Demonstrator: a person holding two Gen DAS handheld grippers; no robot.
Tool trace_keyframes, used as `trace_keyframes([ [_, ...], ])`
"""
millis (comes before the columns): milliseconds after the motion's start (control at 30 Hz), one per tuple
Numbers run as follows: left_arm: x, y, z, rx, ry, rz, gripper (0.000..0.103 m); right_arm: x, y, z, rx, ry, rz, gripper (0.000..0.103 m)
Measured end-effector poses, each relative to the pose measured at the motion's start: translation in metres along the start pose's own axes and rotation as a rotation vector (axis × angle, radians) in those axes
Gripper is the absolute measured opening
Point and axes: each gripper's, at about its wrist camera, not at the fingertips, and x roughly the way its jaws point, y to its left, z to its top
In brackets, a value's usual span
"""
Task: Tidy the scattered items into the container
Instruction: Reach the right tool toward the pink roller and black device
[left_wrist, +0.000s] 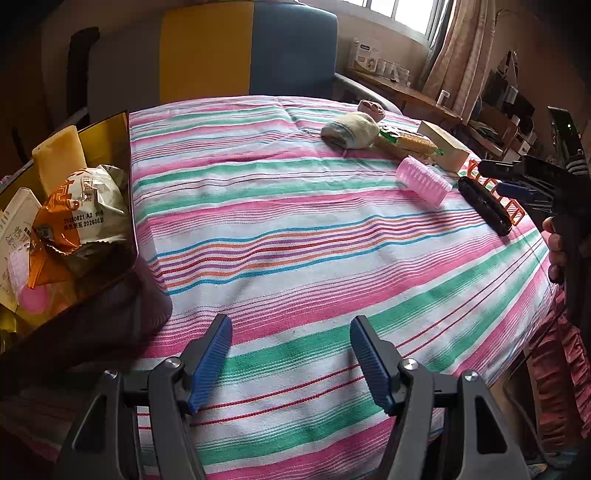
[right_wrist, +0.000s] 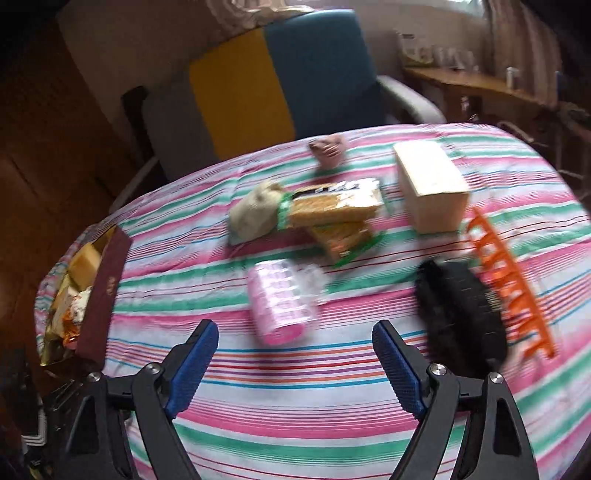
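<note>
The right claw (right_wrist: 295, 365) gapes empty above the striped worktop (right_wrist: 332, 424); the pink roller (right_wrist: 280, 306) lies just ahead, between its fingers. The left claw (left_wrist: 291, 363) too stands apart.

Both wrist views over striped tablecloth (left_wrist: 295, 229)

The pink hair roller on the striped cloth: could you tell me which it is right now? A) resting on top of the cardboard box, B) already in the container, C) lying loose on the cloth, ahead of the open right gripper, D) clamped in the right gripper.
C: the pink hair roller lies on the striped cloth, just ahead of the right gripper, whose jaws stand wide apart and empty.
</note>
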Motion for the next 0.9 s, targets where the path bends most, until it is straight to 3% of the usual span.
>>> trace_keyframes([
  [133, 0.0, -0.001, -0.001, 0.0, -0.004, 0.005, 0.068, 0.0, -0.042, 0.011, 0.038, 0.004, -0.108, 0.089],
  [267, -0.001, 0.001, -0.001, -0.01, -0.003, -0.004, 0.068, 0.018, -0.066, 0.022, 0.071, 0.043, -0.15, 0.089],
  [433, -0.001, 0.002, -0.001, -0.013, -0.007, -0.008, 0.068, 0.035, -0.079, 0.025, 0.114, 0.099, -0.117, 0.089],
  [700, -0.002, 0.002, -0.002, -0.003, -0.012, -0.013, 0.068, 0.036, -0.013, -0.016, -0.023, 0.149, 0.07, 0.089],
  [800, -0.002, 0.001, 0.002, -0.003, 0.005, -0.012, 0.068, 0.025, 0.004, -0.033, -0.038, 0.138, 0.106, 0.089],
  [900, -0.003, -0.002, 0.015, -0.005, 0.012, -0.046, 0.068, 0.009, 0.003, -0.043, -0.01, 0.094, 0.074, 0.088],
])
